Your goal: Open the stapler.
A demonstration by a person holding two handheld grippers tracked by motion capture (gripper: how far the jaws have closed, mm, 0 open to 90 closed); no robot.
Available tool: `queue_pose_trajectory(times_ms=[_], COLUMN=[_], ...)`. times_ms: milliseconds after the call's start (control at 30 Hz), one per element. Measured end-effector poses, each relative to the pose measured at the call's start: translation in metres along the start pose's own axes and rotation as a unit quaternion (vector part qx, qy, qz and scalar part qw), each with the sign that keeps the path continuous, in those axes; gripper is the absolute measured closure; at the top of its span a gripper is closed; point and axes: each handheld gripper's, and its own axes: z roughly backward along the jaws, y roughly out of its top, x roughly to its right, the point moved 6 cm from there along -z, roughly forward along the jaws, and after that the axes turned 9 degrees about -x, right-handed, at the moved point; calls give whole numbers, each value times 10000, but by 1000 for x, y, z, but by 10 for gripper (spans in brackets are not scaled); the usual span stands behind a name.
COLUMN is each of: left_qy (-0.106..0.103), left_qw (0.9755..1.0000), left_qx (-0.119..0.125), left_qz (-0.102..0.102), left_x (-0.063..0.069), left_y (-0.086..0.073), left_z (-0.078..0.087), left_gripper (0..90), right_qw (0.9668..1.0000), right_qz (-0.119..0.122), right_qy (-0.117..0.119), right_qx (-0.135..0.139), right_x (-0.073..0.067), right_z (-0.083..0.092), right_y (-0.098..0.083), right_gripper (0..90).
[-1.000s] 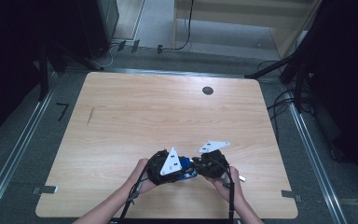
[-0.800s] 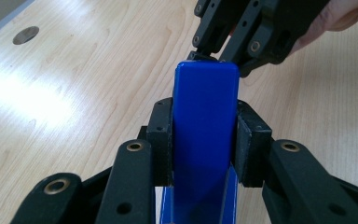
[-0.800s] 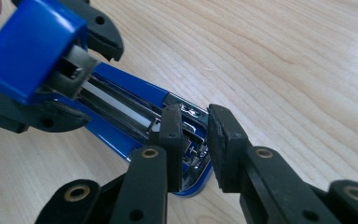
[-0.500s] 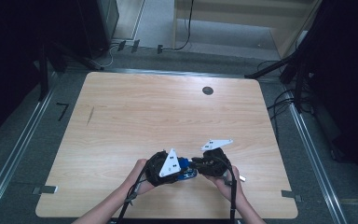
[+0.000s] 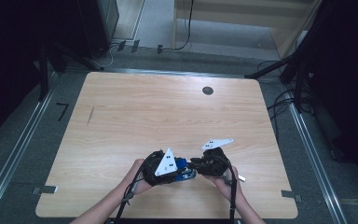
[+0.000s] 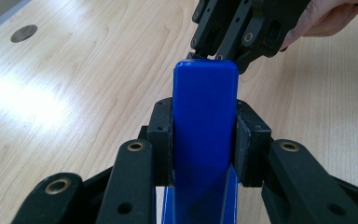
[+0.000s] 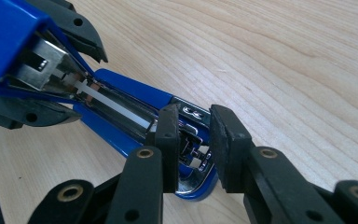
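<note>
A blue stapler (image 5: pixel 182 164) hangs swung open between my two grippers near the table's front edge. My left gripper (image 5: pixel 178 166) is shut on the stapler's blue top cover (image 6: pixel 205 107), one pad pressing each side of it. In the right gripper view the cover (image 7: pixel 2 32) rises at the upper left, with the left gripper's fingers (image 7: pixel 81 35) on it. My right gripper (image 7: pixel 196 135) is shut on the front end of the metal staple rail (image 7: pixel 116 107), above the blue base (image 7: pixel 130 88). That gripper (image 6: pixel 212 55) meets the cover's tip in the left gripper view.
The wooden table (image 5: pixel 168 112) has a small dark round hole (image 5: pixel 208 90) at its far right and a thin dark mark (image 5: pixel 90 115) at the left. Metal rails (image 5: pixel 307 140) run beside it, and cables (image 5: pixel 279 100) lie on the floor to the right.
</note>
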Motion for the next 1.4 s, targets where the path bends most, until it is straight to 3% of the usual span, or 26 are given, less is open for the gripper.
queue_pose_trajectory(times_ms=[100, 133, 333, 467, 533, 733, 800, 1033, 1200, 1400], left_qy=[-15, -27, -12, 3, 7, 10, 36, 70, 108, -3], left_qw=[10000, 10000, 10000, 10000, 10000, 10000, 9999, 9997, 9995, 9994], left_qx=[16, 26, 13, 13, 18, -75, -112, -218, -251, -232], left_qz=[47, 90, 29, 31, 59, 63, 63, 110, 152, 253], left_x=[-2, -3, -2, -2, -3, -3, -3, -4, -6, -8], left_y=[-1, -2, -1, -1, -2, -1, -1, -2, -7, -14], left_z=[0, 0, -1, -1, -1, 0, 1, 7, 16, 25], left_gripper=[661, 662, 662, 662, 662, 661, 661, 660, 652, 648], right_qw=[9999, 9997, 9991, 9977, 9955, 9914, 9870, 9874, 9907, 9898], right_qz=[47, 75, 163, 365, 575, 680, 878, 850, 753, 808], right_qy=[-82, -220, -378, -563, -757, -1107, -1314, -1293, -1068, -1024], right_qx=[81, 103, 105, 81, 46, -149, -291, -336, -371, -578], right_x=[-1, 0, 1, -4, -6, -9, -11, -12, -9, -10], right_z=[3, 6, 6, 4, 4, 2, -4, -4, -4, -2], right_y=[1, 1, 1, 2, 3, 2, 0, 0, 1, 0], right_gripper=[740, 747, 749, 756, 772, 810, 837, 860, 865, 866])
